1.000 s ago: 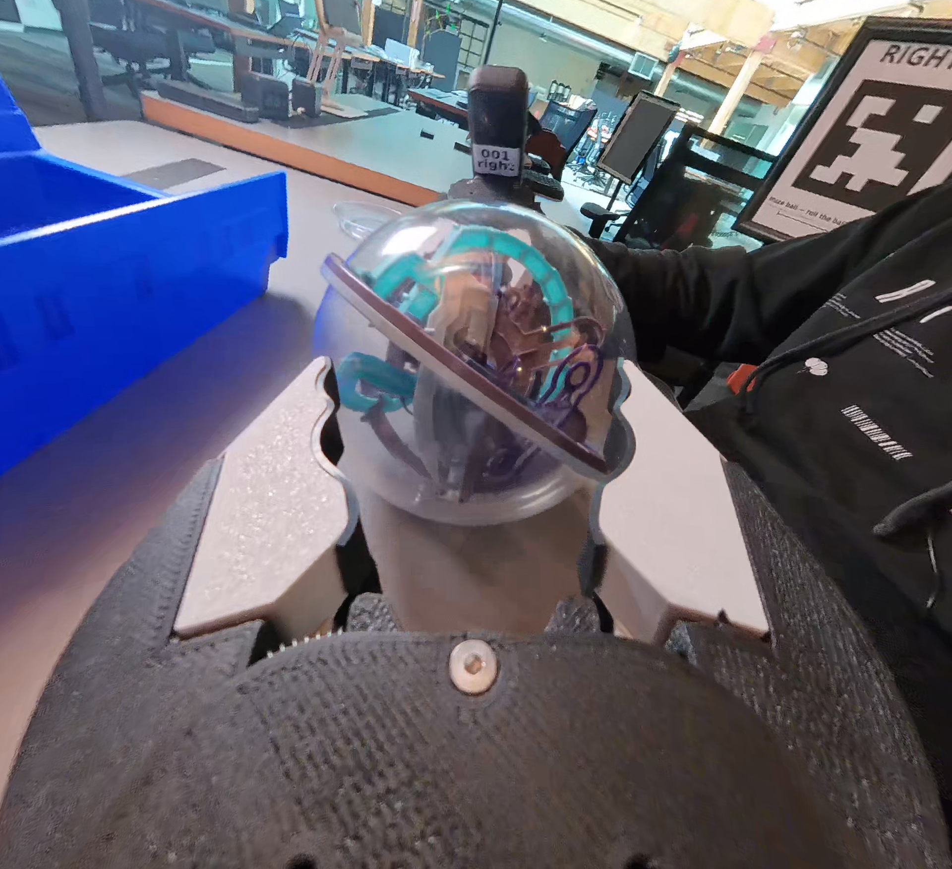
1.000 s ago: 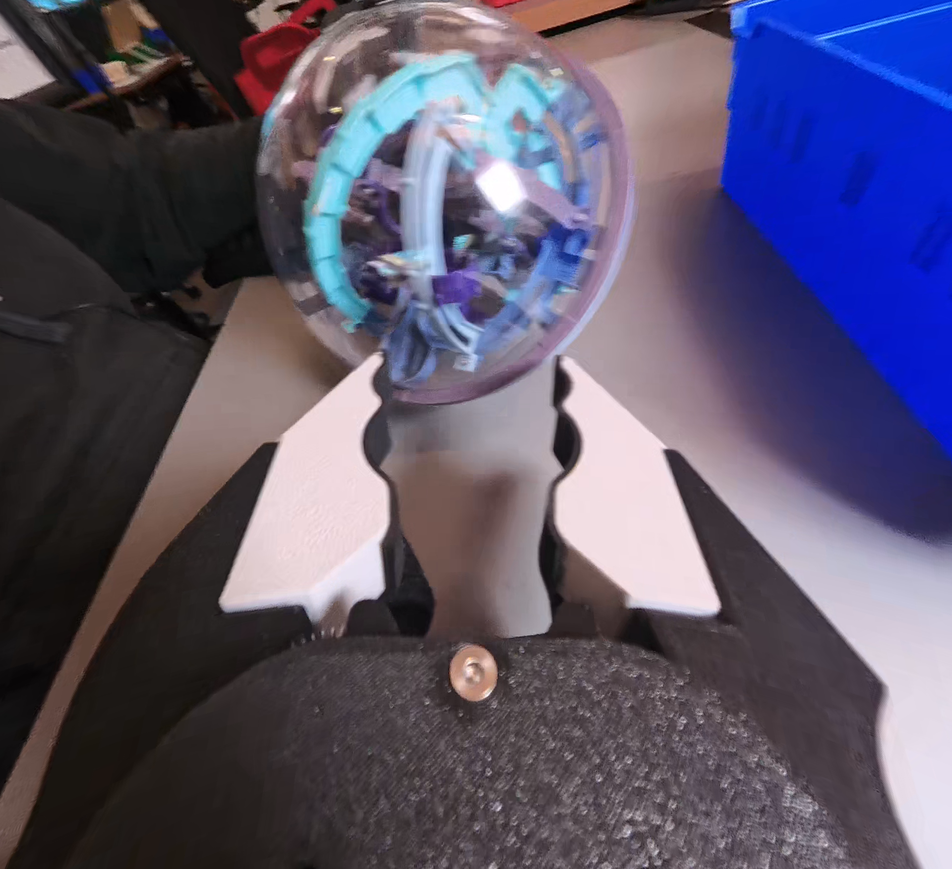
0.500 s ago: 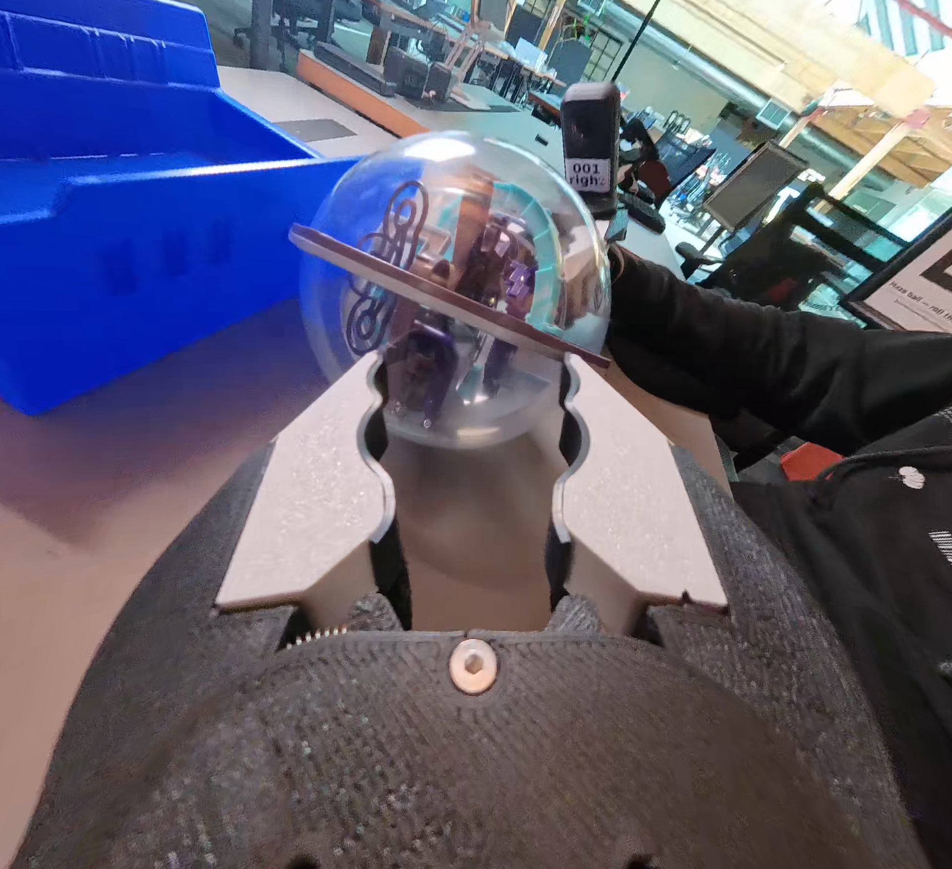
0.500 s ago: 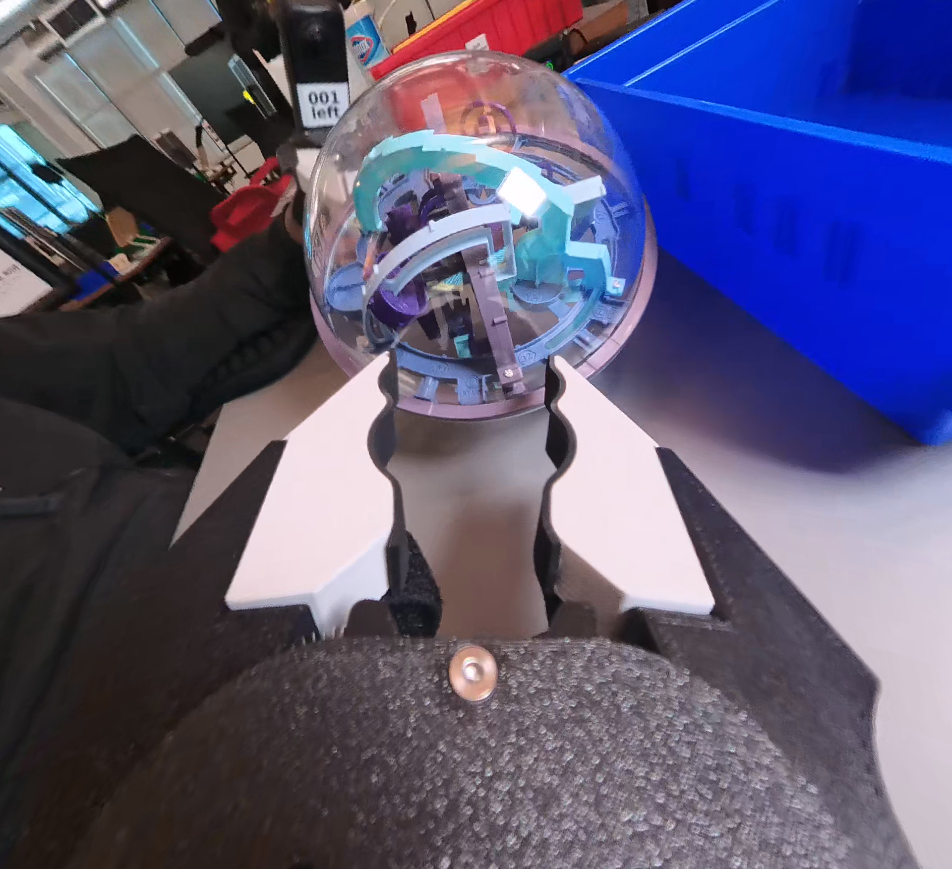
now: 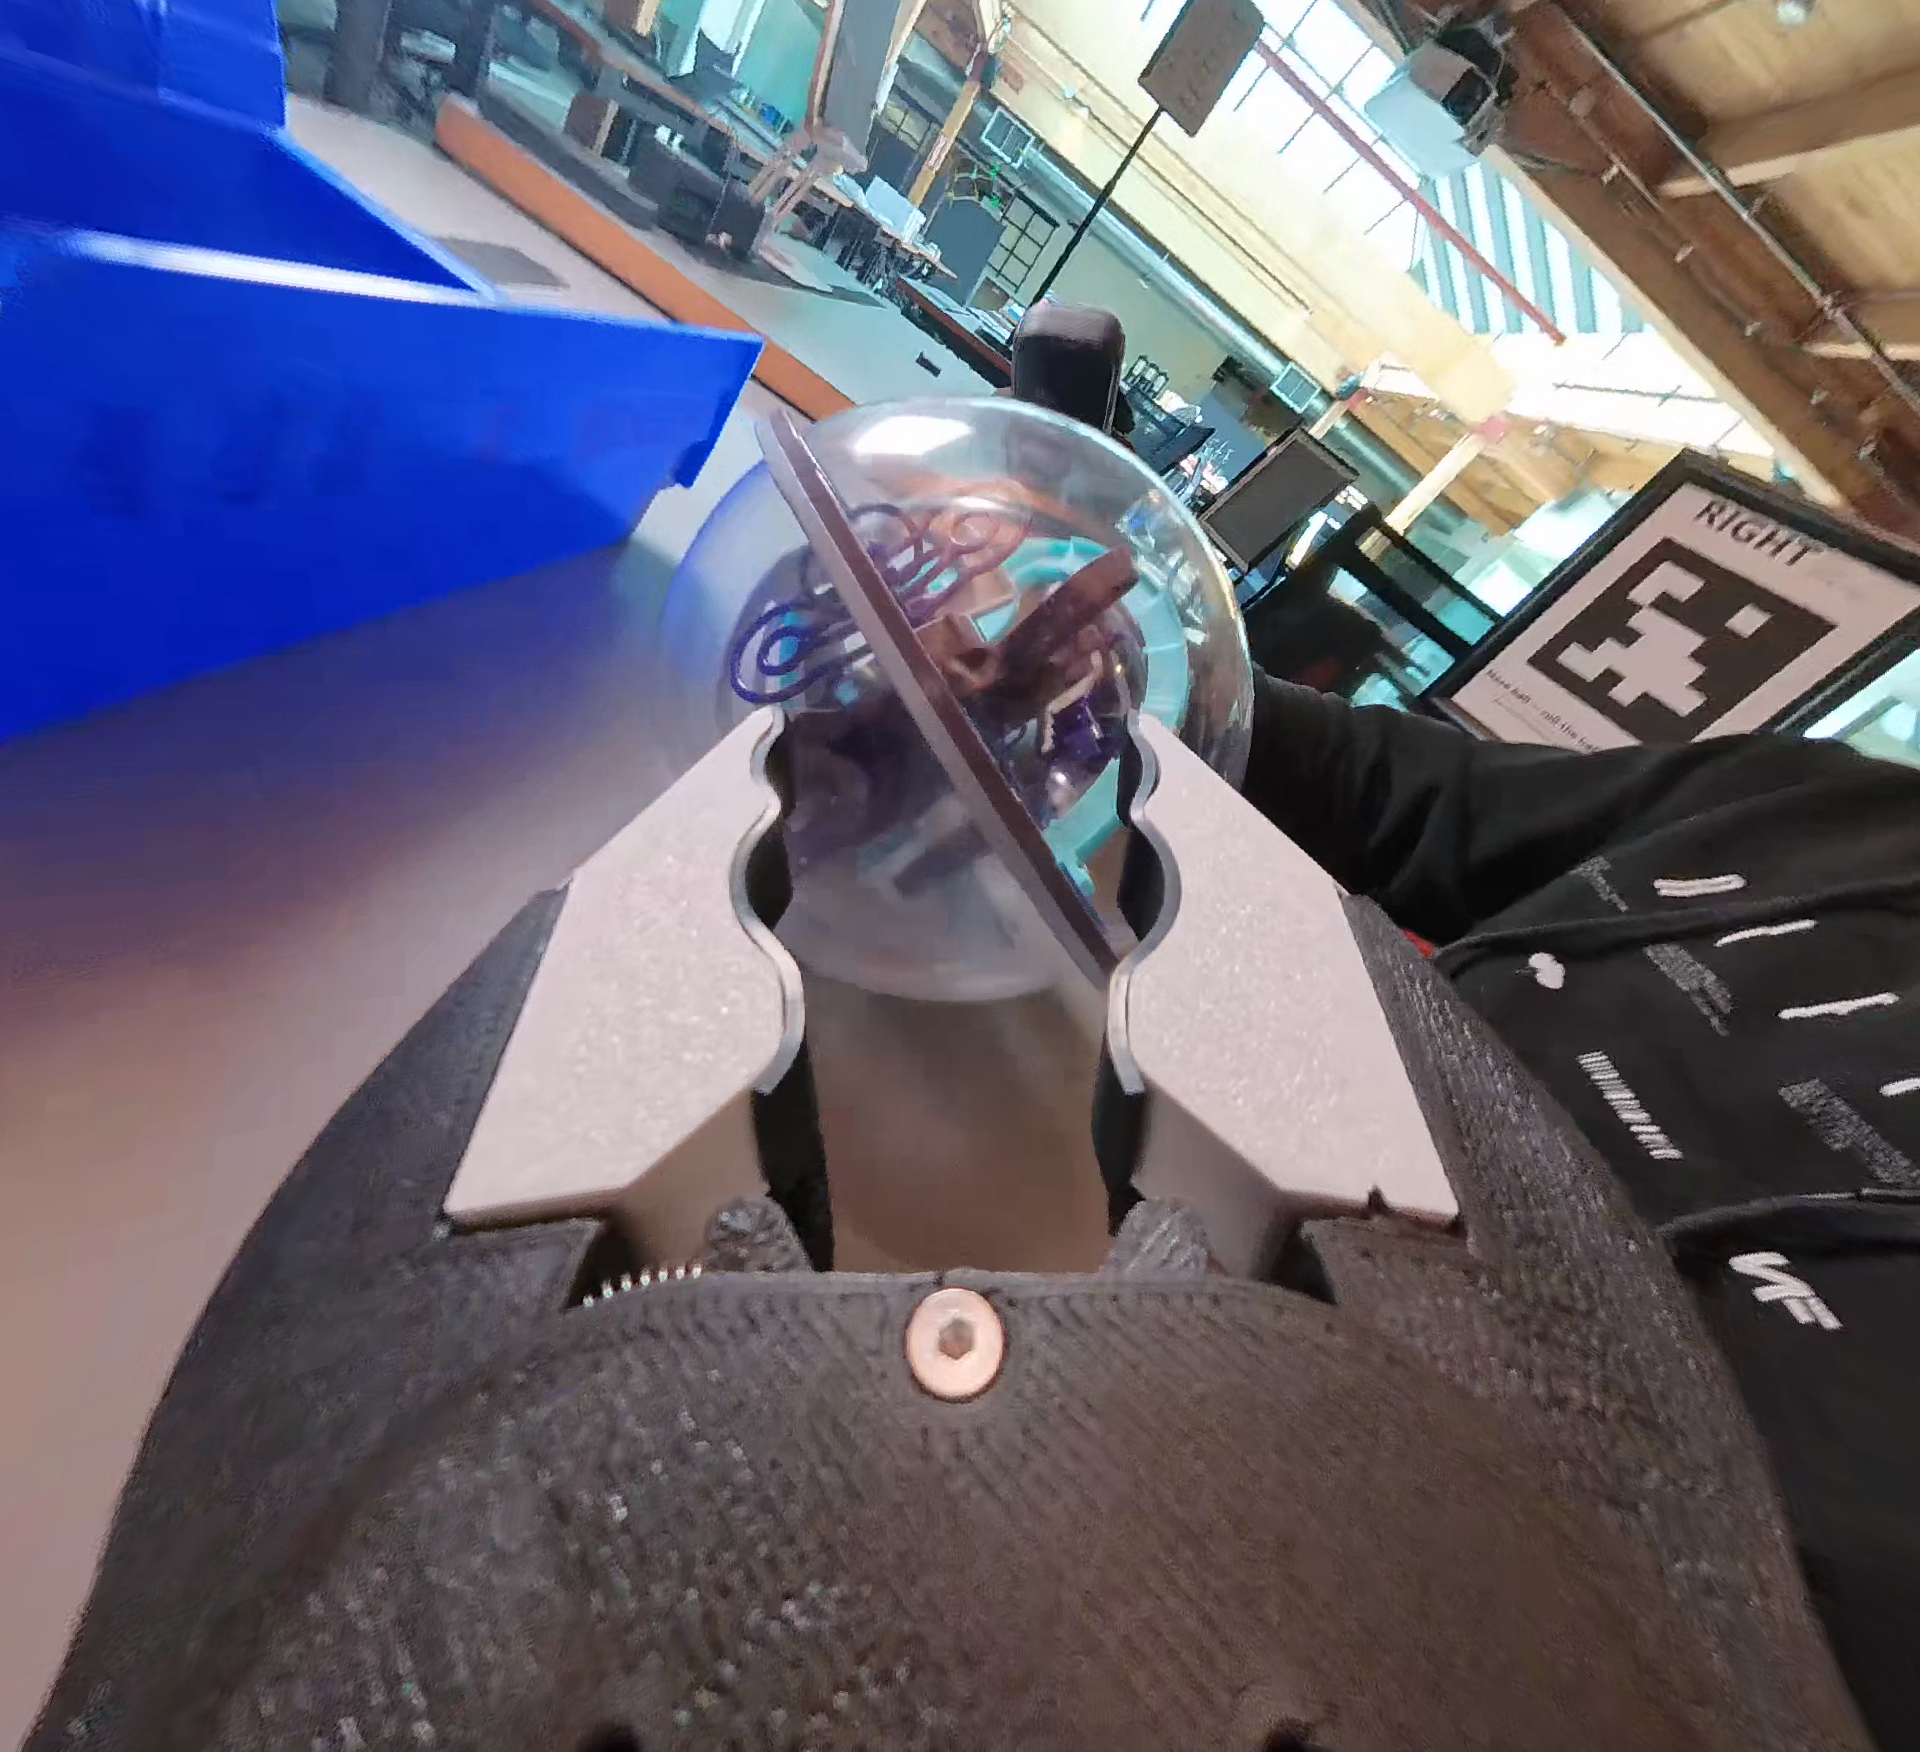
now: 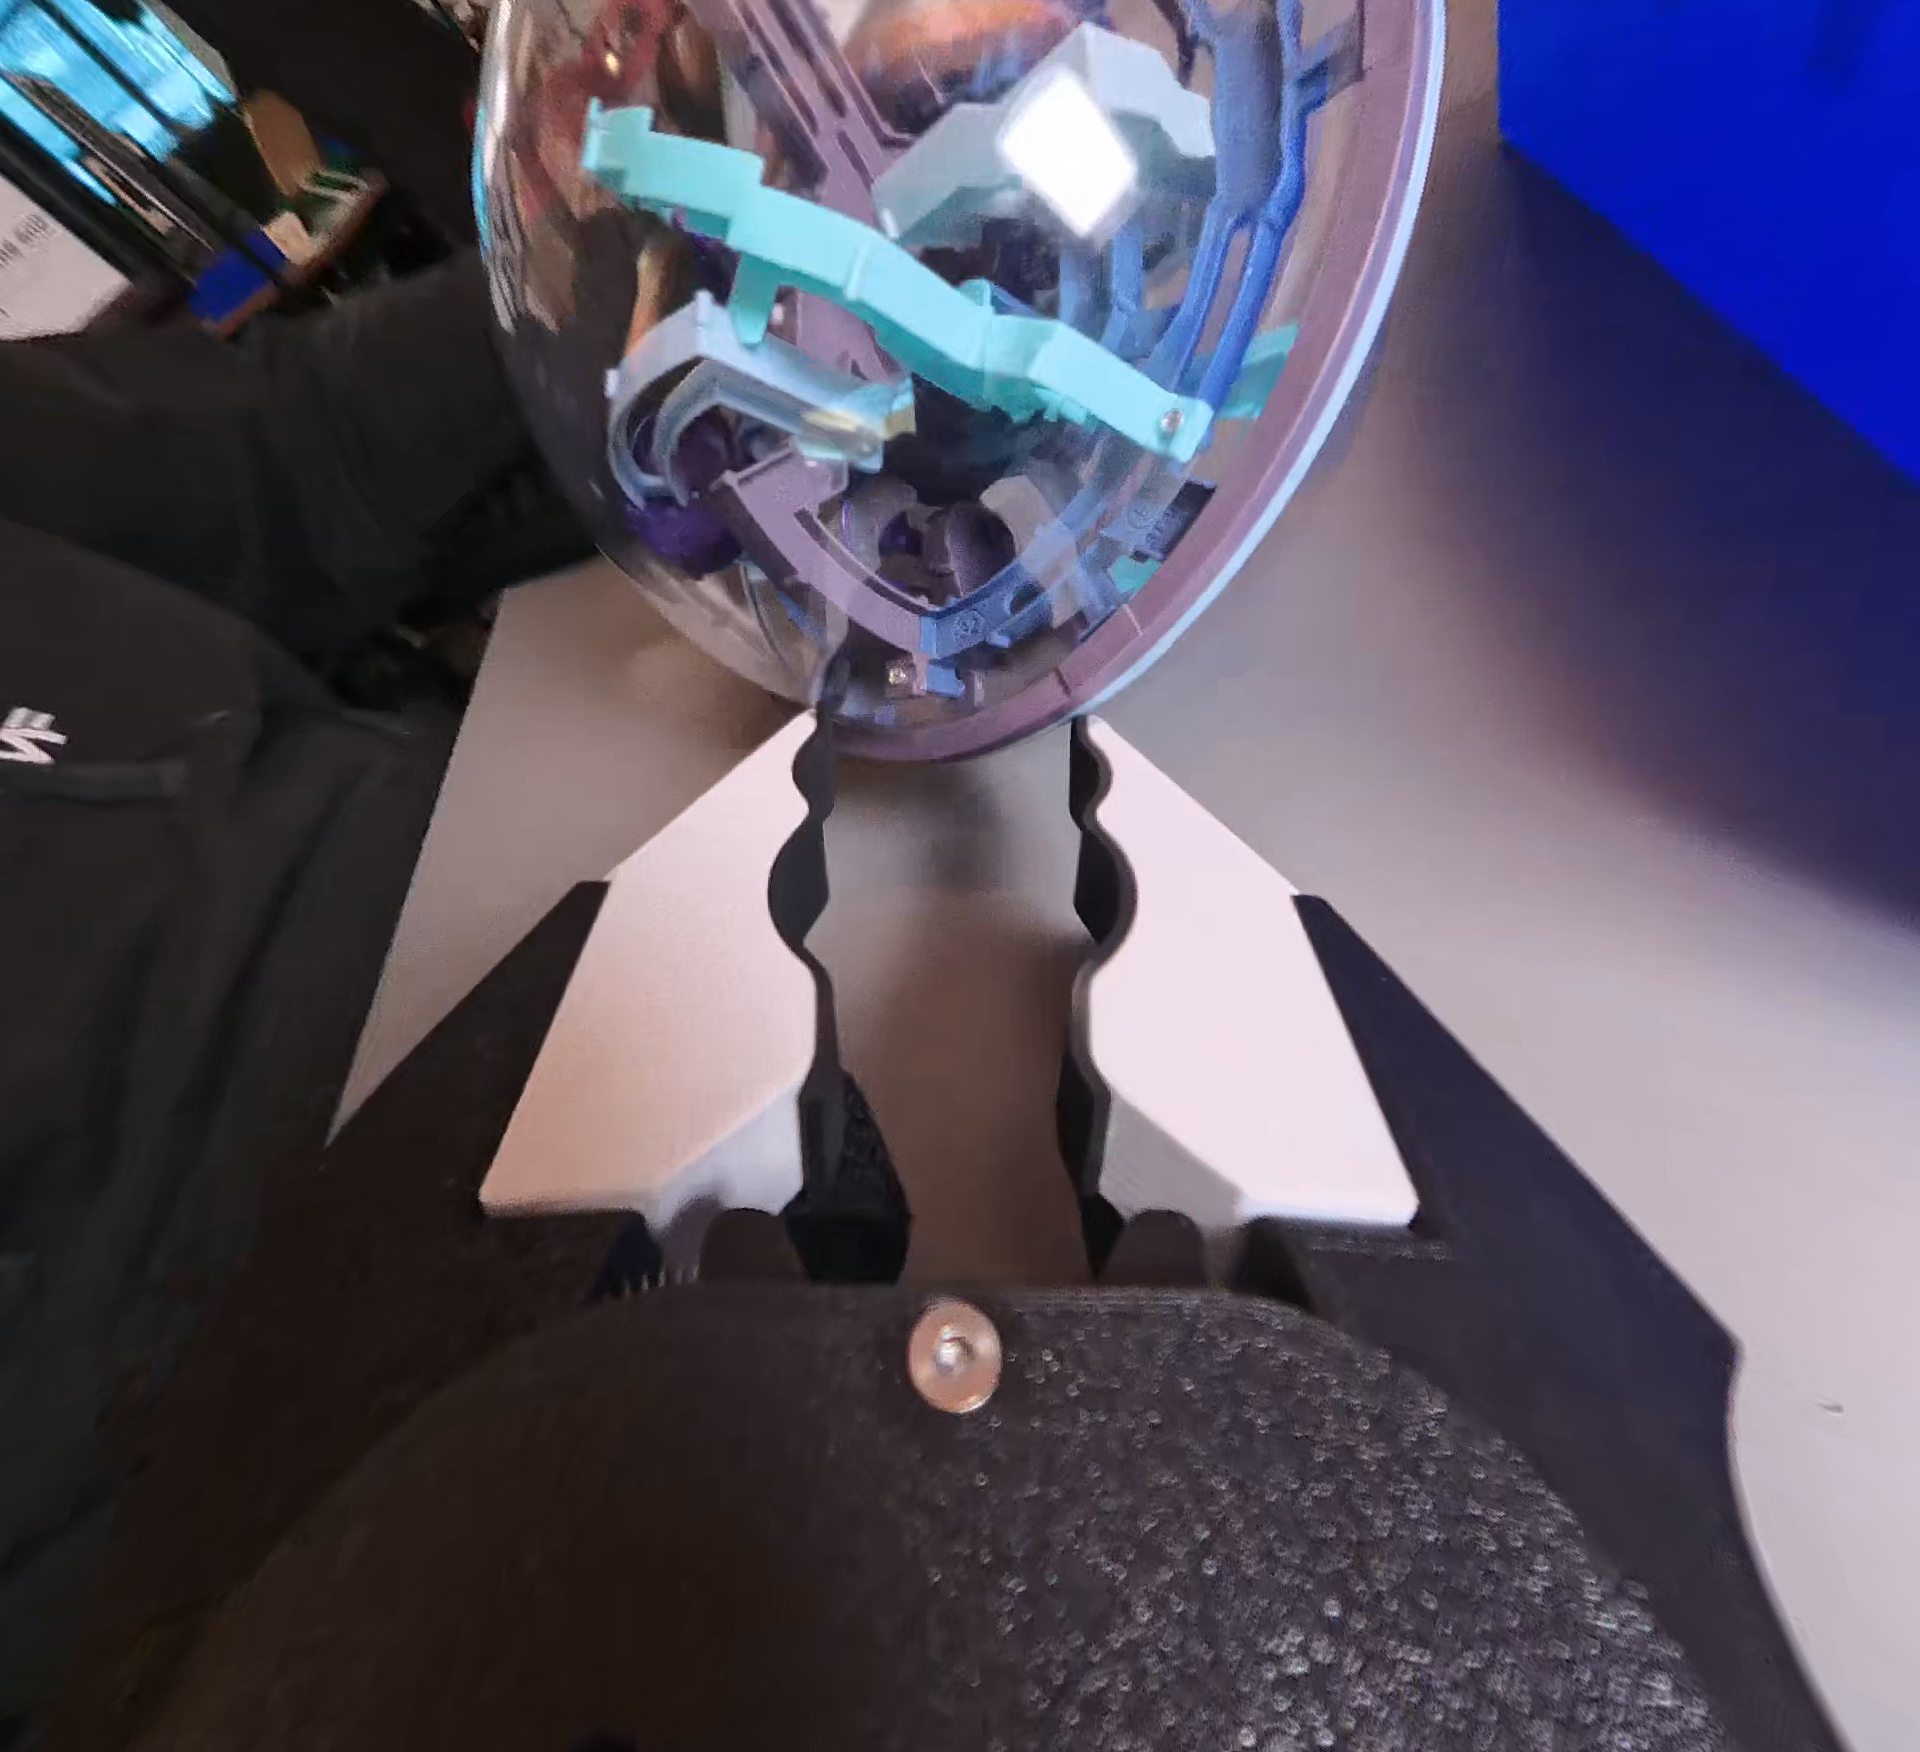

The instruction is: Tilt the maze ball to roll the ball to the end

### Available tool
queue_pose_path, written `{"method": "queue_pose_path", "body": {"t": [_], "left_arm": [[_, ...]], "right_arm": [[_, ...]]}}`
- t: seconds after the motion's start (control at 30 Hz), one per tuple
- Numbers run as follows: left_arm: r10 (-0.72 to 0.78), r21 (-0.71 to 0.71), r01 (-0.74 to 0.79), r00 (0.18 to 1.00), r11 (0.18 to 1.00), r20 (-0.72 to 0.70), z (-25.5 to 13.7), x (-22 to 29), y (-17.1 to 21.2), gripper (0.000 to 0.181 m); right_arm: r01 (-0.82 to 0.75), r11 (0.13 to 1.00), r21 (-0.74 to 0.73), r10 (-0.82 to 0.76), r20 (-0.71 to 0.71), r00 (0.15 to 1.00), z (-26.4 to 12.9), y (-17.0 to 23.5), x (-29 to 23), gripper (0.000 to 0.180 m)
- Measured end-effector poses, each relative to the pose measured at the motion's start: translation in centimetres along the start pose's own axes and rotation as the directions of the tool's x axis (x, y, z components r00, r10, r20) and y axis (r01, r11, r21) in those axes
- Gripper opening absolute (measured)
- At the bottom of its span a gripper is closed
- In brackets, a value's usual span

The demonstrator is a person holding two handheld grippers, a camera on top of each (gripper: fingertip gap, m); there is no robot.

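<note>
Holding the maze ball (image 5: 966, 694) from two sides, we have both pairs of tongs closed on its clear shell. The left tongs (image 5: 951, 772) grip the lower part of the ball, and their grey scalloped fingers (image 5: 665, 964) press against the shell on either side. The right tongs (image 6: 940, 731) pinch the ball (image 6: 935, 300) at its bottom edge, just where the mauve rim ring meets the clear dome, with their white fingers (image 6: 665, 1006) set narrow.

We see the ball lifted above the counter (image 5: 208, 1027), well tilted: in the left wrist view its dark ring runs steeply from upper left to lower right, and in the right wrist view the ring stands nearly on edge along the ball's right side. Inside are teal, blue, purple and grey tracks; a small silvery bead sits at the end of the teal track (image 6: 894, 310) in the right wrist view, though blur keeps us from being sure it is the rolling ball.

Past the ball a big blue bin (image 5: 312, 455) stands on the counter, near but not touching. A person's black sleeve (image 5: 1455, 798) reaches behind the ball, and a framed black-and-white marker sign (image 5: 1683, 642) stands farther right.
</note>
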State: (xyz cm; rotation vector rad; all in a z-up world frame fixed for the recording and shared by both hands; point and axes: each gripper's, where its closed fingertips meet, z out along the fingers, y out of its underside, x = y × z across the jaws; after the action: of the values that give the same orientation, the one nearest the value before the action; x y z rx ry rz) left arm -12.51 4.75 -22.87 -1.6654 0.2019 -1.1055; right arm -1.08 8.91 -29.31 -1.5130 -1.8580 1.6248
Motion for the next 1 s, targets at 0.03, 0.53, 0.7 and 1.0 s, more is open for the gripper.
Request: {"method": "queue_pose_path", "body": {"t": [0.03,0.53,0.7,1.0], "left_arm": [[0.039,-0.005,-0.039,0.999,0.999,0.000,0.0,0.4,0.0,0.061],[0.223,-0.017,-0.223,0.975,0.975,-0.008,-0.8,3.0,0.0,0.008],[0.299,0.075,-0.298,0.954,0.952,-0.004,-0.6,5.1,-2.0,0.007],[0.467,0.235,-0.457,0.884,0.858,0.015,-0.3,10.4,-8.0,0.007]], "right_arm": [[0.015,1.000,-0.014,-0.015,-0.008,1.000,0.1,0.2,-0.1,0.041],[0.212,0.972,0.102,-0.204,-0.087,0.975,-2.7,-2.6,-0.7,0.006],[0.286,0.945,0.157,-0.273,-0.100,0.957,-4.8,-5.8,-2.7,0.006],[0.462,0.842,0.281,-0.439,-0.143,0.887,-9.6,-15.0,-8.7,0.006]]}}
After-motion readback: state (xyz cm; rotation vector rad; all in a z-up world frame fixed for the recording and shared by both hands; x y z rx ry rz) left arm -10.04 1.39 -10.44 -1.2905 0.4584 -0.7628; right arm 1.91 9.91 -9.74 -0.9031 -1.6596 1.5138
